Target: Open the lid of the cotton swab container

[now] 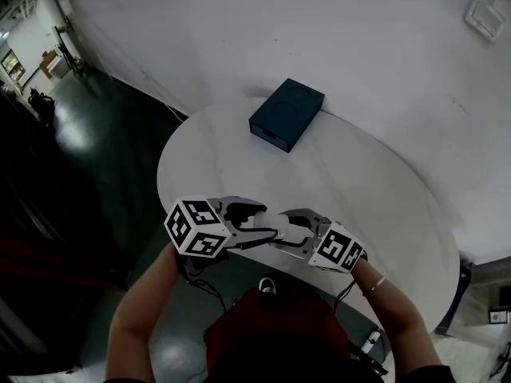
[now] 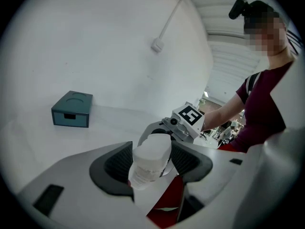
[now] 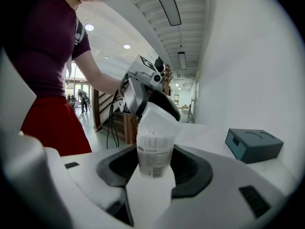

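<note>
A clear, labelled tub (image 3: 155,154) packed with cotton swabs, white lid tilted, sits upright above the desk's (image 1: 343,174) near edge, clamped by the left gripper's (image 2: 151,165) and right gripper's (image 3: 155,168) jaws.

The cotton swab container (image 3: 152,157) is a small clear tub packed with white swabs standing on end, with a printed label band round its lower part. It stands roughly upright, leaning a little, off the surface (image 1: 359,182) and above its near edge. The right claw (image 3: 153,162) clamps the labelled lower body. The white lid (image 3: 161,121) sits on top, tilted against the tub, with the left claw (image 2: 151,150) pressed on its sides. Whether the lid has come unseated cannot be told.
</note>
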Action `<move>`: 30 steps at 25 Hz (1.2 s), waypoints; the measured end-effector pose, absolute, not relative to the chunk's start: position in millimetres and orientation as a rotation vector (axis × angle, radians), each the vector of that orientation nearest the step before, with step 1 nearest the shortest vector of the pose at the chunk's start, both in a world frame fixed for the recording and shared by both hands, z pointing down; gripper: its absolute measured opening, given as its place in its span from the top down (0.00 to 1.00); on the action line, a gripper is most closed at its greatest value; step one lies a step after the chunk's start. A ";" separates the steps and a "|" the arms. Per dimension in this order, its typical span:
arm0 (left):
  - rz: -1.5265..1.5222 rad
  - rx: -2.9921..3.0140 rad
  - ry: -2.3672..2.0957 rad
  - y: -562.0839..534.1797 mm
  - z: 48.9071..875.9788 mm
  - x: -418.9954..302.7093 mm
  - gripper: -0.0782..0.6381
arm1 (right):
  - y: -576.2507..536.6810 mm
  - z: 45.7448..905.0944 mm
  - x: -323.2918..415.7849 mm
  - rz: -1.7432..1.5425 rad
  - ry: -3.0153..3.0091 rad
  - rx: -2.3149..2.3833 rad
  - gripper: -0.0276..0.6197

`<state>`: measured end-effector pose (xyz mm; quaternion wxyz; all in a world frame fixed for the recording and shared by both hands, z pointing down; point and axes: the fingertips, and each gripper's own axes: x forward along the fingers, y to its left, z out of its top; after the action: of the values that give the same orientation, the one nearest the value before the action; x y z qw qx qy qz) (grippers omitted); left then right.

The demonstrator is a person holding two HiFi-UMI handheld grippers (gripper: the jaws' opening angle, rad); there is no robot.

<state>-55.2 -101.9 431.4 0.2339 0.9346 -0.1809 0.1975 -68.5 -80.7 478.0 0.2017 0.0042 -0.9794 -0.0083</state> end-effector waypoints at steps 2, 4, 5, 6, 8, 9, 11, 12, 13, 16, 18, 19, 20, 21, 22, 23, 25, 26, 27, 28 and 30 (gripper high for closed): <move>0.524 2.567 -0.512 -106.1 427.9 -55.3 0.53 | -81.4 479.7 -66.1 -0.041 -2.724 0.020 0.62; 0.499 2.569 -0.534 -111.0 423.7 -56.2 0.53 | -80.2 483.1 -63.2 -0.057 -2.708 0.023 0.62; 0.492 2.575 -0.545 -113.4 422.0 -56.6 0.53 | -79.9 484.1 -61.9 -0.057 -2.707 0.027 0.62; 0.492 2.582 -0.554 -115.2 420.7 -56.5 0.53 | -80.2 484.1 -60.7 -0.052 -2.711 0.035 0.62; 0.494 2.593 -0.564 -118.0 419.2 -55.1 0.53 | -82.3 482.7 -58.6 -0.034 -2.727 0.058 0.63; 0.490 2.597 -0.570 -119.4 418.5 -54.2 0.53 | -83.5 482.2 -57.7 -0.030 -2.732 0.067 0.63; 0.478 2.602 -0.578 -122.2 416.9 -52.3 0.53 | -85.3 481.7 -56.1 -0.029 -2.737 0.080 0.63; 0.472 2.605 -0.581 -123.3 416.1 -51.4 0.54 | -85.9 481.5 -55.4 -0.029 -2.740 0.085 0.63; 0.467 2.607 -0.583 -124.3 415.2 -50.7 0.54 | -86.2 481.1 -54.8 -0.028 -2.743 0.091 0.63; 0.463 2.618 -0.597 -127.0 412.0 -49.1 0.54 | -86.4 479.7 -53.1 -0.021 -2.751 0.106 0.63; 0.463 2.629 -0.599 -128.3 410.0 -47.8 0.55 | -86.7 479.3 -52.3 -0.015 -2.757 0.116 0.63; 0.461 2.637 -0.595 -128.1 408.7 -47.1 0.55 | -87.0 479.3 -52.3 -0.010 -2.761 0.120 0.63; 0.457 2.649 -0.590 -127.4 406.9 -46.6 0.55 | -87.2 479.3 -52.3 -0.006 -2.764 0.125 0.63; 0.450 2.662 -0.587 -126.9 404.5 -46.4 0.55 | -87.4 479.5 -52.2 -0.004 -2.765 0.130 0.63; 0.439 2.674 -0.591 -126.8 401.4 -46.5 0.55 | -87.8 479.8 -51.9 -0.001 -2.766 0.137 0.63; 0.425 2.683 -0.602 -127.2 397.9 -46.9 0.55 | -88.4 480.1 -51.3 0.002 -2.767 0.146 0.63; 0.391 2.698 -0.637 -129.7 390.5 -48.7 0.55 | -91.7 480.4 -49.1 0.018 -2.773 0.176 0.63; 0.370 2.703 -0.659 -131.8 386.8 -50.1 0.55 | -94.6 480.3 -47.5 0.030 -2.776 0.198 0.63; 0.347 2.706 -0.686 -134.3 383.3 -52.2 0.55 | -98.2 480.0 -45.6 0.042 -2.780 0.224 0.63; 0.321 2.708 -0.718 -137.2 380.1 -54.9 0.56 | -102.3 479.6 -43.6 0.053 -2.783 0.252 0.63; 0.276 2.717 -0.799 -142.8 375.4 -61.7 0.59 | -110.7 479.6 -39.0 0.065 -2.781 0.308 0.63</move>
<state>-61.7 -142.8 375.4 0.1475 0.9444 -0.2778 0.0959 -39.0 -110.7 479.6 0.1705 0.1085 -0.9791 0.0228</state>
